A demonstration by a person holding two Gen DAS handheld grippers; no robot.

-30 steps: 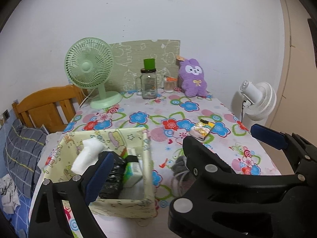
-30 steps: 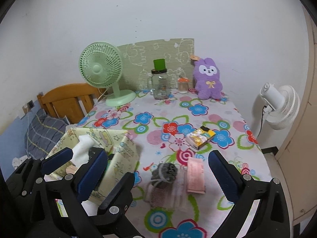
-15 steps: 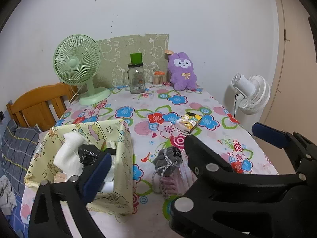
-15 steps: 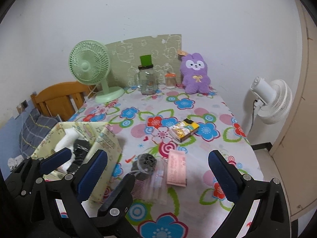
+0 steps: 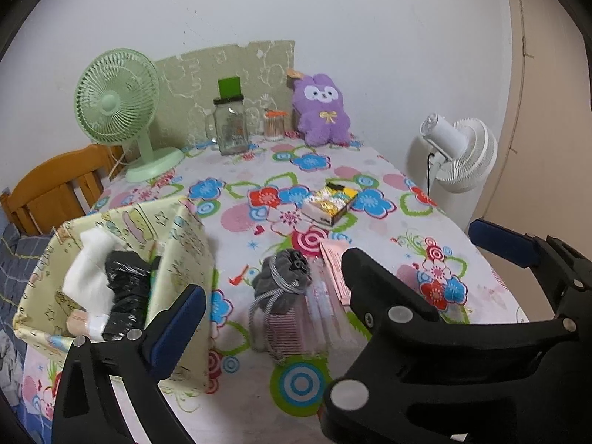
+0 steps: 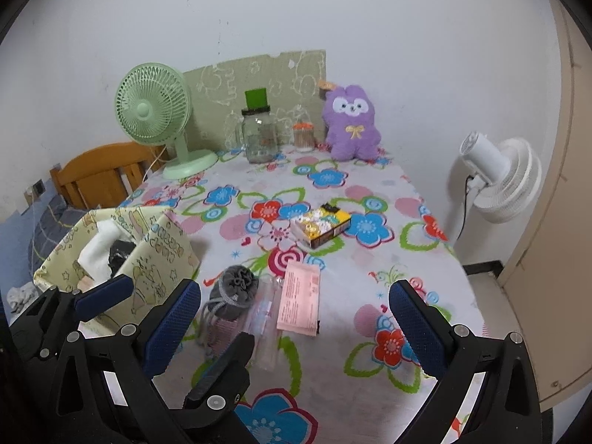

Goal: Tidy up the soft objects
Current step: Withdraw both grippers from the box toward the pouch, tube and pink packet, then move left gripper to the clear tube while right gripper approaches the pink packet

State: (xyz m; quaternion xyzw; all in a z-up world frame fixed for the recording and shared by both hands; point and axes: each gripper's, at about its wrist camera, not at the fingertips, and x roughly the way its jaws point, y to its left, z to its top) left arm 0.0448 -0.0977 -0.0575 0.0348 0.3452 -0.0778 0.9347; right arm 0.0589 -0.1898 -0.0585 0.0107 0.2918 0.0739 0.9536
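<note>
A pale yellow fabric basket (image 5: 185, 244) (image 6: 162, 248) stands at the table's left front, holding a white soft item (image 5: 88, 273) and a black bag (image 5: 125, 281). A grey drawstring pouch (image 5: 285, 277) (image 6: 233, 290) lies on a pink striped item (image 5: 296, 329), beside a clear packet (image 6: 266, 318) and a pink packet (image 6: 299, 301). A purple plush toy (image 5: 322, 111) (image 6: 351, 125) sits at the back. My left gripper (image 5: 333, 270) is open and empty above the front edge. My right gripper (image 6: 296, 310) is open and empty, near the pouch.
A green desk fan (image 5: 114, 111), a glass jar with a green lid (image 5: 231, 125), a small jar (image 5: 274, 125) and a board stand at the back. A yellow and black box (image 6: 320, 225) lies mid-table. A white fan (image 6: 499, 177) stands right, a wooden chair (image 5: 55, 188) left.
Both grippers have pulled back from the table and the left one has swung right, off the basket. Both stay open and empty. The objects have not moved.
</note>
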